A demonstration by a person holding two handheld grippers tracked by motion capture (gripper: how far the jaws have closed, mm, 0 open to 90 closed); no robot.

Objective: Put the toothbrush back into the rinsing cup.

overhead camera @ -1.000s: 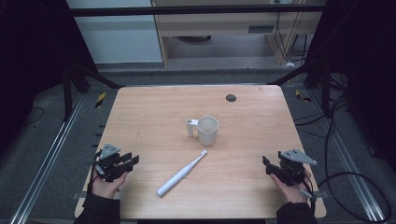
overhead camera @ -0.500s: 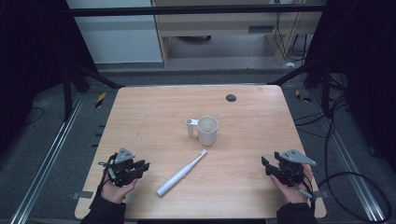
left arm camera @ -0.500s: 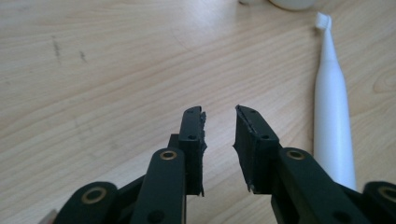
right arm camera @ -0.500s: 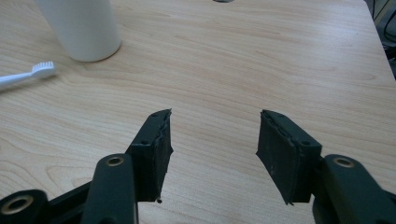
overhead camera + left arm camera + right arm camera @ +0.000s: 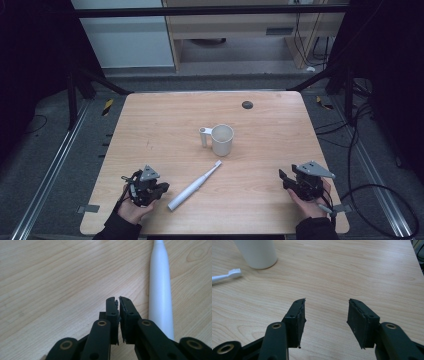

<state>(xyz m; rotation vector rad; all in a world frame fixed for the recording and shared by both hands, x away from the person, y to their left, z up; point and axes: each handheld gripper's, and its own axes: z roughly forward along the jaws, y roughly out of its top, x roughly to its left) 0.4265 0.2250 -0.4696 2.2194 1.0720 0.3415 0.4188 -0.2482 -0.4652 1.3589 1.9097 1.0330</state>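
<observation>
A white electric toothbrush (image 5: 195, 186) lies slantwise on the wooden table (image 5: 165, 130), its brush head toward a white cup (image 5: 222, 140) with a side handle. My left gripper (image 5: 164, 189) rests just left of the toothbrush's handle end. In the left gripper view its jaws (image 5: 118, 300) have just been closing and now stand shut with nothing between them, the toothbrush handle (image 5: 160, 290) lying beside them on the right. My right gripper (image 5: 284, 179) sits near the front right; its jaws (image 5: 327, 302) have just been closing but still stand apart, nothing between them. Beyond them are the cup (image 5: 257, 252) and brush head (image 5: 233, 272).
A small black round disc (image 5: 247, 104) lies near the table's far edge. Metal rails and cables run along the floor on both sides. A black frame bar crosses above the far end.
My left gripper has moved right, up to the toothbrush's handle end, and its jaws have come together. The right hand has stayed where it was.
</observation>
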